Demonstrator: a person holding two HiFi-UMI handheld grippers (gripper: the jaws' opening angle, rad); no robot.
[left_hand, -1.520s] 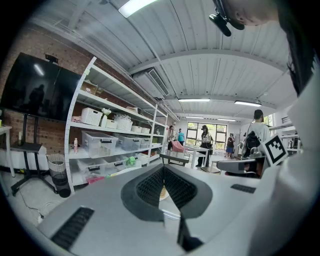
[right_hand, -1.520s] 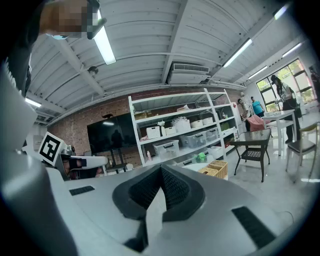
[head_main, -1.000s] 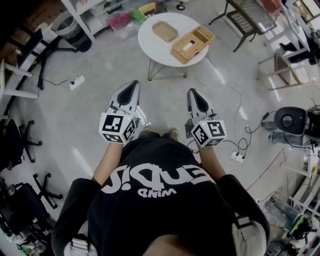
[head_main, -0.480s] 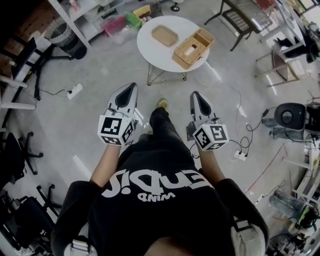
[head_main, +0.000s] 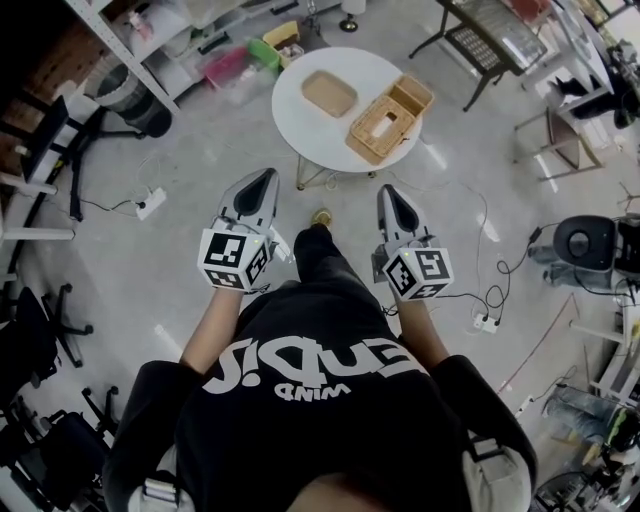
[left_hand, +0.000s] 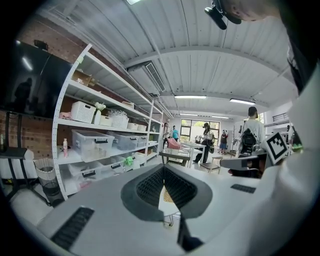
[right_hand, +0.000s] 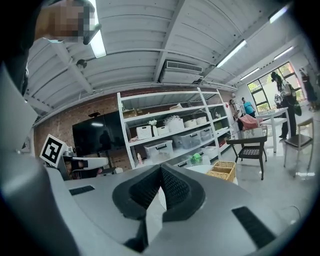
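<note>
My left gripper (head_main: 261, 180) and right gripper (head_main: 391, 194) are held out side by side at waist height, both shut with nothing between the jaws. Ahead of them on the floor stands a round white table (head_main: 320, 145). On it lie a shallow tan tray (head_main: 330, 93) and a woven wooden box (head_main: 390, 120) with compartments. Past the shut left gripper (left_hand: 163, 171) a bit of the table (left_hand: 169, 207) shows. Right of the shut right gripper (right_hand: 160, 172), that box (right_hand: 222, 171) is in sight. My foot (head_main: 321, 216) is stepped forward between the grippers.
A white shelving rack (head_main: 190, 45) with plastic bins runs along the back left, with a waste bin (head_main: 130, 100) beside it. A black chair (head_main: 490, 35) stands right of the table. A power strip (head_main: 150, 204) and cables (head_main: 485, 322) lie on the floor. Several people (left_hand: 250, 135) stand far off.
I have walked forward: the round table sits closer to both grippers in the head view, and one leg has stepped out. Both grippers stay shut.
</note>
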